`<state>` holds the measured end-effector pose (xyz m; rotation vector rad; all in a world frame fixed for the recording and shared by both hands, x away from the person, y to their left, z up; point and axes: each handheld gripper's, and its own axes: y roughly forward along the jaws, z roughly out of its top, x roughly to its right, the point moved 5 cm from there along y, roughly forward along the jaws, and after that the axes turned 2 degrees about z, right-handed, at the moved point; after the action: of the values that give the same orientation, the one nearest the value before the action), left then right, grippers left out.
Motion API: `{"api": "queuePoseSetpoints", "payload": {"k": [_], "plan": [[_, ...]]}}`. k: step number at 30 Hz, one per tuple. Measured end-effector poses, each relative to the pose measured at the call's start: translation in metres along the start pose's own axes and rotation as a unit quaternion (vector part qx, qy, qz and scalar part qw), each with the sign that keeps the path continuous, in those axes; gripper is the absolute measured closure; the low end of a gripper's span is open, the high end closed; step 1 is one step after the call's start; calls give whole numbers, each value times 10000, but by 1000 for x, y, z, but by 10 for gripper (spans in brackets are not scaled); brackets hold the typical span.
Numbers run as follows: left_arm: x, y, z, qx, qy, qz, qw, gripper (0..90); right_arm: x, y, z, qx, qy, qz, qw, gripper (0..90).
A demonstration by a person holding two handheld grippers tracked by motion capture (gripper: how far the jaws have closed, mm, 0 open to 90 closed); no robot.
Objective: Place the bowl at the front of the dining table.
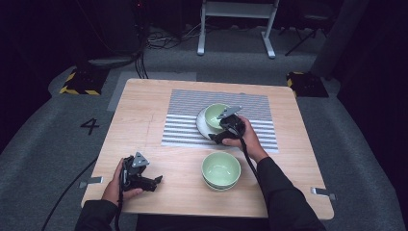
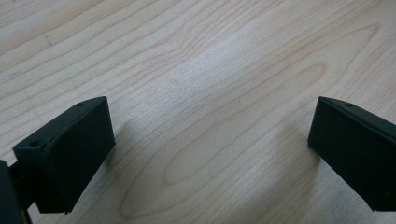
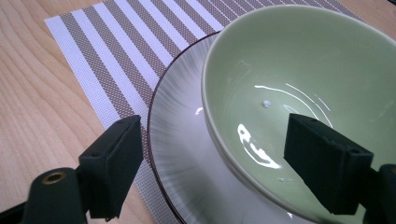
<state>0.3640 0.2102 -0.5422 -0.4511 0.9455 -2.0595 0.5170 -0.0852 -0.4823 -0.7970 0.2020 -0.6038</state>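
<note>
A pale green bowl (image 1: 215, 115) (image 3: 299, 84) sits on a white plate (image 1: 202, 124) (image 3: 187, 158) on the striped placemat (image 1: 185, 120) (image 3: 107, 51). My right gripper (image 1: 222, 135) (image 3: 212, 163) is open at the bowl's near rim, one jaw inside the bowl and the other over the plate. A second green bowl (image 1: 221, 170) stands on the bare wood nearer the front edge. My left gripper (image 1: 156, 183) (image 2: 210, 154) rests open low over the wooden table (image 2: 196, 70) at the front left, nothing between its jaws.
The table (image 1: 144, 101) is light wood with a front edge close to the person's arms. Beyond it lie grey floor, cables, a white frame stand (image 1: 238, 24) and yellow-black marked blocks (image 1: 79, 83).
</note>
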Motion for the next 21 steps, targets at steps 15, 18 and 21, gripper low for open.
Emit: {"api": "queuePoseSetpoints", "payload": {"k": [15,18,21], "plan": [[0,0,0,0,-4,0,10000,4,-5,-17,0,-18,-109,33,9999,203],[0,0,0,0,-3,0,10000,4,-6,-21,0,-22,-180,-12,9998,202],[0,0,0,-1,-2,0,10000,4,-6,-26,1,46,-210,-68,9997,207]]}}
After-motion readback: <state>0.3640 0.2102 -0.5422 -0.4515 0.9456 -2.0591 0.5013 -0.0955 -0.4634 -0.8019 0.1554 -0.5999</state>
